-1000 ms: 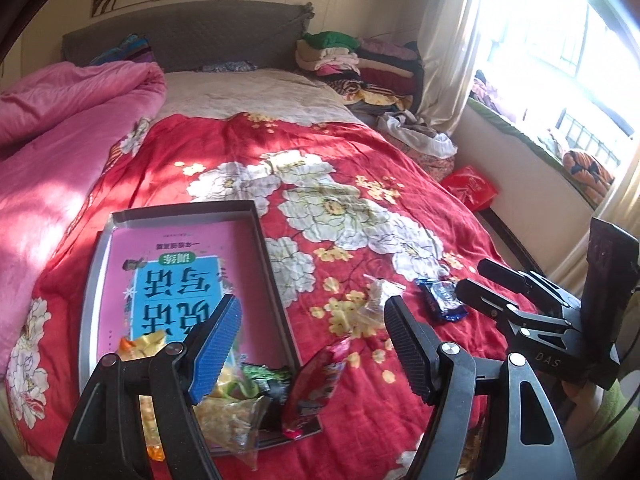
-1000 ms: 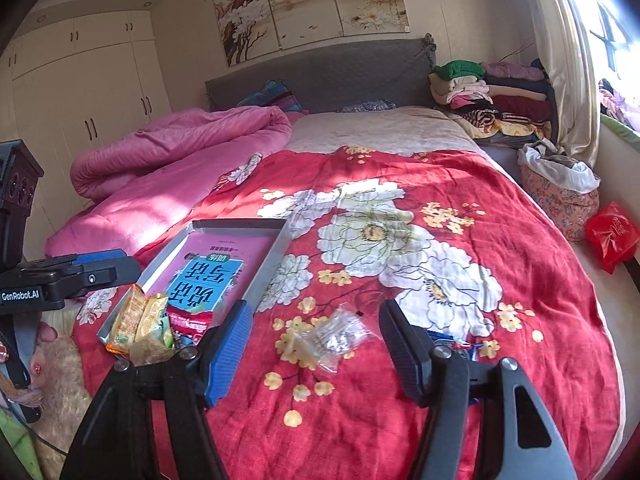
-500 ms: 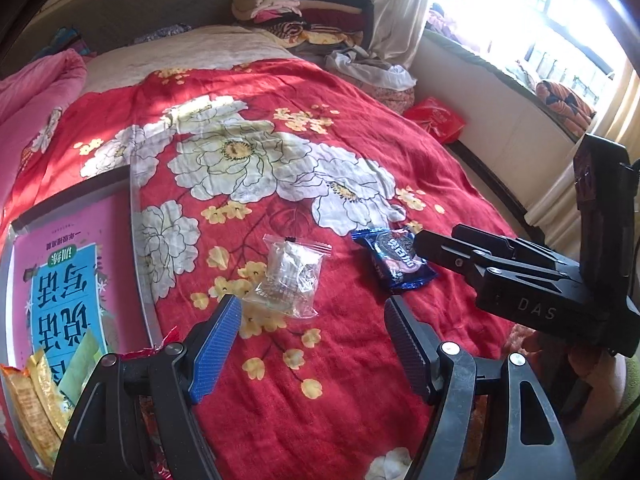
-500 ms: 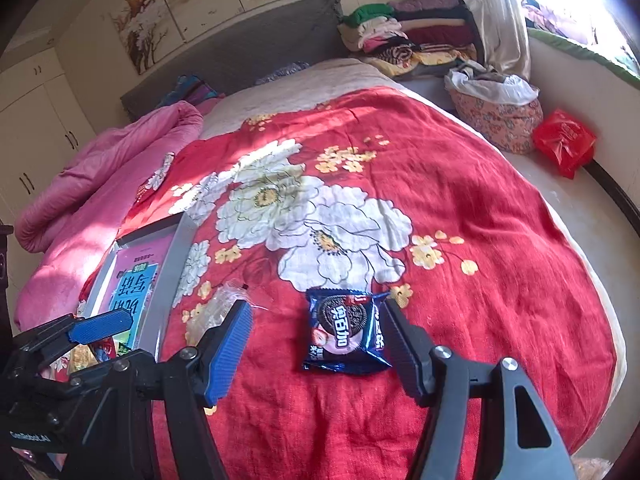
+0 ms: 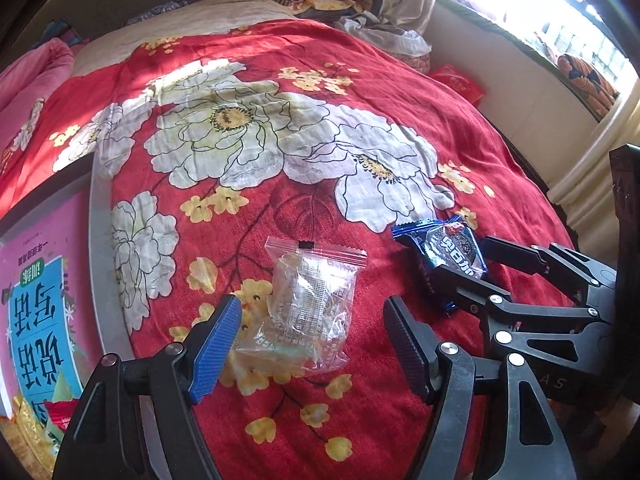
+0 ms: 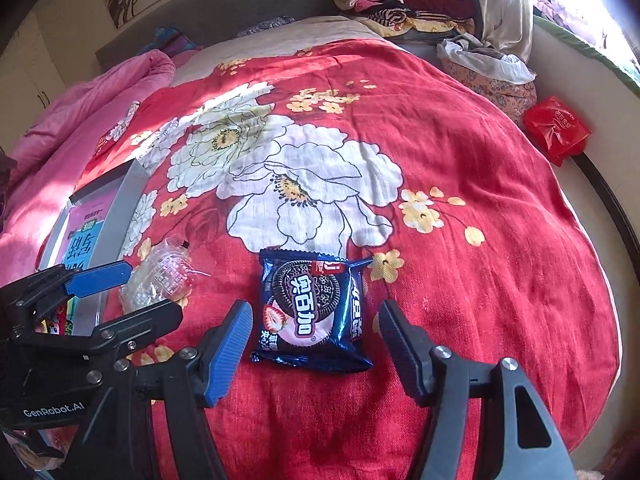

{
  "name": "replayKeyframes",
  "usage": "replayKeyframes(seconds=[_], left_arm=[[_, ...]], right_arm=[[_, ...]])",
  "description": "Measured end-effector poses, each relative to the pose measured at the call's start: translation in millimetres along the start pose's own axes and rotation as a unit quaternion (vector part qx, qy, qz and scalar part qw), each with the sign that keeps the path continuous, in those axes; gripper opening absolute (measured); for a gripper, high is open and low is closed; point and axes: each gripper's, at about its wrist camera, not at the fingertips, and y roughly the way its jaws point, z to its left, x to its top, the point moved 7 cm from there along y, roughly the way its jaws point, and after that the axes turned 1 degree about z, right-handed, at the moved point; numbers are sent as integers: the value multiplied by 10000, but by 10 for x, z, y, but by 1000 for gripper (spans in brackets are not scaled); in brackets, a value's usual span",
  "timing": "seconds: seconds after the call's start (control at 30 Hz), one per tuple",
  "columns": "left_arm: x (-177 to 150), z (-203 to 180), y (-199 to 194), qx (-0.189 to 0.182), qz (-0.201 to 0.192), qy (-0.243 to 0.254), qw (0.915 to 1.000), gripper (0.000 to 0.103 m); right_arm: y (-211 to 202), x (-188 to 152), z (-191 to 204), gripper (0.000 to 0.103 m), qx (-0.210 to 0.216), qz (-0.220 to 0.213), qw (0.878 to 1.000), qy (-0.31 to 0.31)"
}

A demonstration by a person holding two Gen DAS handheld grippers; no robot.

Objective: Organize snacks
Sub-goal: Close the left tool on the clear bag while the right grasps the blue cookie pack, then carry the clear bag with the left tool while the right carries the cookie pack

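Observation:
A clear plastic snack packet [image 5: 310, 306] lies on the red flowered bedspread, between the spread fingers of my open left gripper [image 5: 312, 340]. It also shows in the right wrist view [image 6: 158, 278]. A dark blue Oreo packet [image 6: 312, 310] lies flat between the spread fingers of my open right gripper [image 6: 316, 342]; it also shows in the left wrist view [image 5: 444, 254], with the right gripper around it. A grey tray [image 5: 102, 264] with a pink and blue book and several snack packets [image 5: 36, 420] sits at the left.
A pink quilt [image 6: 80, 108] lies at the bed's far left. Folded clothes [image 6: 400, 4] are stacked at the head of the bed. A red bag [image 6: 556, 128] lies on the floor by the wall under the window. The bed's right edge drops off near the Oreo packet.
Both grippers have moved right, away from the tray, and lower towards the bedspread. The left now straddles the clear packet and the right straddles the Oreo packet. Both stay open.

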Motion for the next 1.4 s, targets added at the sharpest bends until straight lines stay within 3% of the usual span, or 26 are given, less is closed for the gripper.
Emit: replayKeyframes(seconds=[0.2, 0.33, 0.5, 0.73, 1.07, 1.4], left_arm=[[-37, 34, 131, 35, 123, -101, 9999, 55], [-29, 45, 105, -54, 57, -163, 9998, 53], [-2, 9, -83, -291, -171, -276, 9990, 52], [89, 19, -608, -429, -710, -384, 9958, 52], [-42, 455, -1309, -63, -1232, -703, 9899, 52], [-340, 1068, -1800, 205, -1615, -1233, 9789, 52]], right_arm=[[133, 33, 42, 60, 11, 39, 9999, -125], [249, 1, 45, 55, -55, 204, 9996, -175], [160, 33, -5, 52, 303, 68, 9994, 147], [-262, 193, 158, 52, 860, -674, 9939, 139], [-755, 173, 767, 52, 1428, -1226, 9806, -552], [-828, -102, 1579, 52, 2069, -1015, 9663, -1151]])
